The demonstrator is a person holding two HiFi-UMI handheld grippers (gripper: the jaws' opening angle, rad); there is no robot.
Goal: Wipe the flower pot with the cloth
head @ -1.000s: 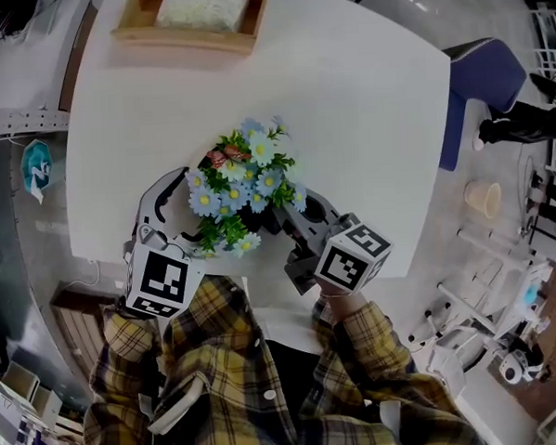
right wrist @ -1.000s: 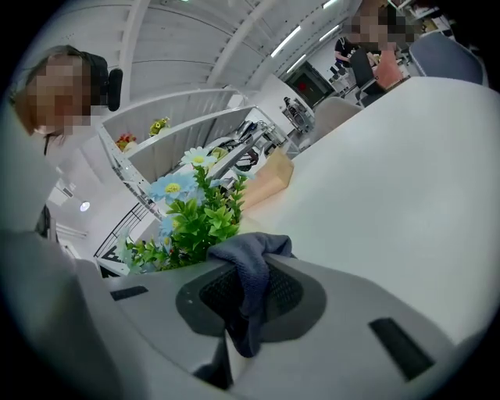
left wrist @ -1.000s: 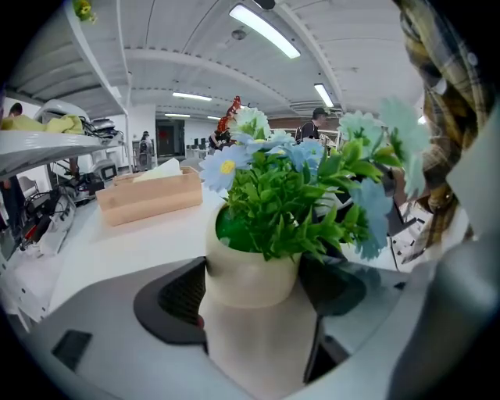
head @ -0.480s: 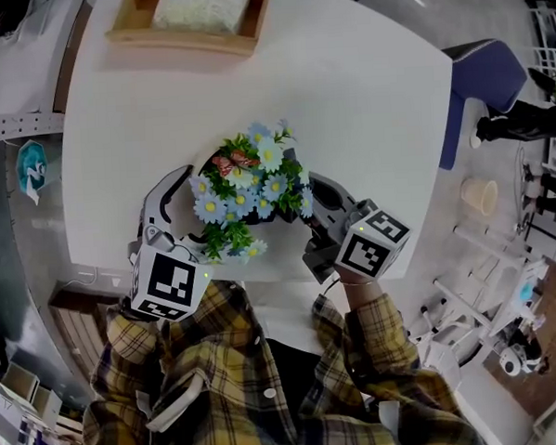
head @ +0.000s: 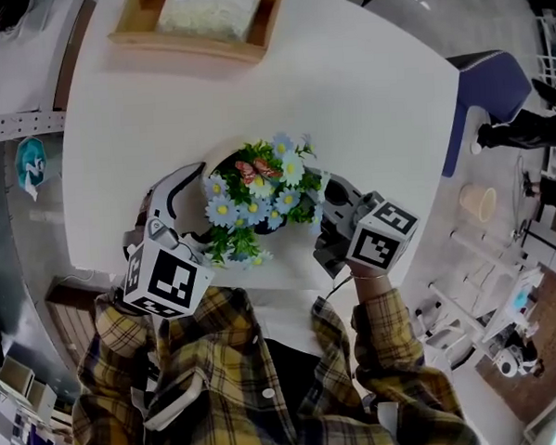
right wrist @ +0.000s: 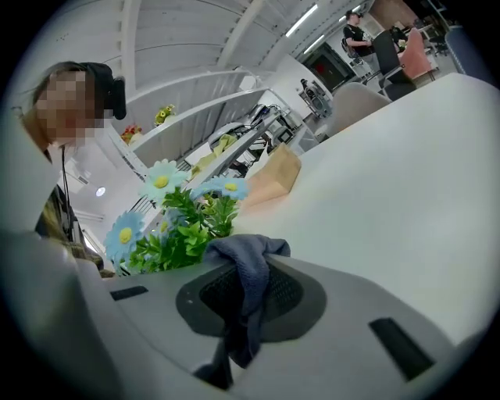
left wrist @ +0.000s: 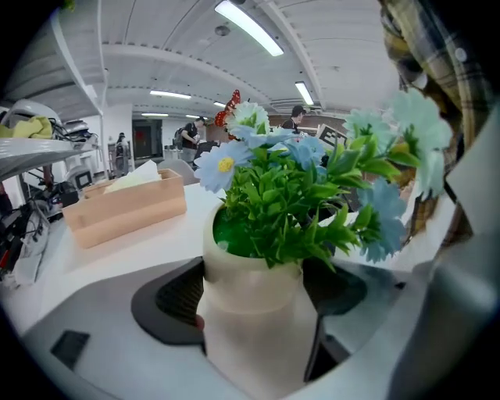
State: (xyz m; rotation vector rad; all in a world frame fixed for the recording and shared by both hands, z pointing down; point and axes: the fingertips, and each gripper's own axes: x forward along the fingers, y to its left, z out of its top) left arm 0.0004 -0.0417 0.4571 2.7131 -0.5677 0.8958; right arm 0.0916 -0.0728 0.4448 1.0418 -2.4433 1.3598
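Note:
A cream flower pot (left wrist: 251, 344) with blue daisies and green leaves (left wrist: 297, 203) stands on the white table (head: 365, 101). My left gripper (left wrist: 251, 293) is shut on it, one pad against each side. In the head view the bouquet (head: 258, 199) hides most of the pot, and the left gripper (head: 208, 211) reaches in from the left. My right gripper (head: 328, 205) sits at the bouquet's right side. It (right wrist: 246, 269) is shut on a grey-blue cloth (right wrist: 251, 312) that hangs bunched over its pad, just right of the leaves.
A wooden tray (head: 143, 33) holding something white stands at the table's far edge. A blue chair (head: 480, 85) is off the table's right side. The pot stands close to the near table edge, next to the person's plaid sleeves.
The right gripper with the cloth has slid to the right and further along the pot's side. The left gripper keeps its grip on the pot, and the bouquet has turned slightly.

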